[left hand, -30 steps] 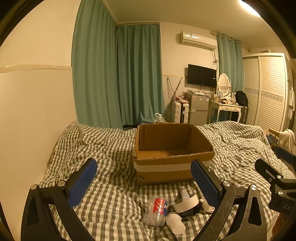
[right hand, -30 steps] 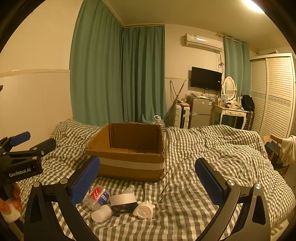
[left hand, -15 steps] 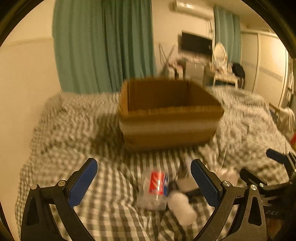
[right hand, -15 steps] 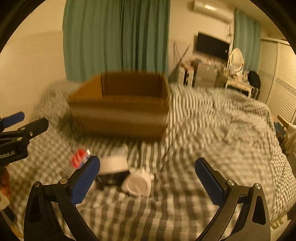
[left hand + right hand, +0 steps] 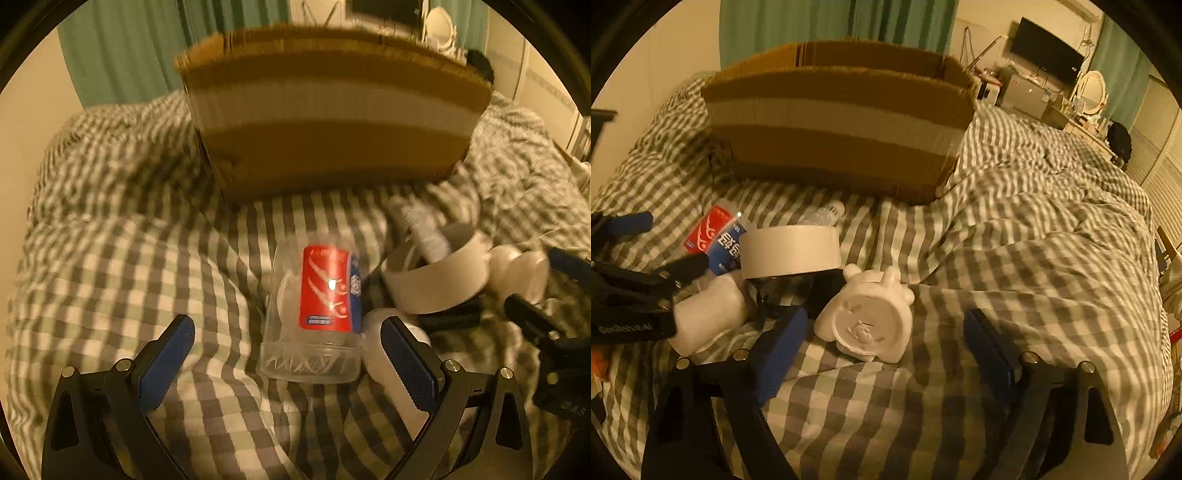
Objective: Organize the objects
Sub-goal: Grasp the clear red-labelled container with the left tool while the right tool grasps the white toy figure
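A pile lies on the checked bedspread in front of an open cardboard box point(image 5: 332, 122) point(image 5: 834, 133). In it are a clear bottle with a red label point(image 5: 321, 306) point(image 5: 713, 236), a white tape roll point(image 5: 436, 280) point(image 5: 790, 251), a small white bottle point(image 5: 705, 317) and a white animal figurine point(image 5: 868, 321) point(image 5: 517, 273). My left gripper point(image 5: 286, 362) point(image 5: 661, 245) is open, its fingers on either side of the clear bottle's base, not touching it. My right gripper point(image 5: 884, 350) point(image 5: 550, 286) has its jaws closing around the figurine, with gaps still showing on both sides.
The bedspread point(image 5: 1034, 258) is rumpled into folds to the right of the pile. A black item point(image 5: 786, 291) lies under the tape roll. Green curtains, a TV and a dressing table stand beyond the bed. A wall runs along the bed's left side.
Both grippers have dropped toward the pile and tipped downward, so the objects and box loom larger. The right jaws have narrowed around the figurine.
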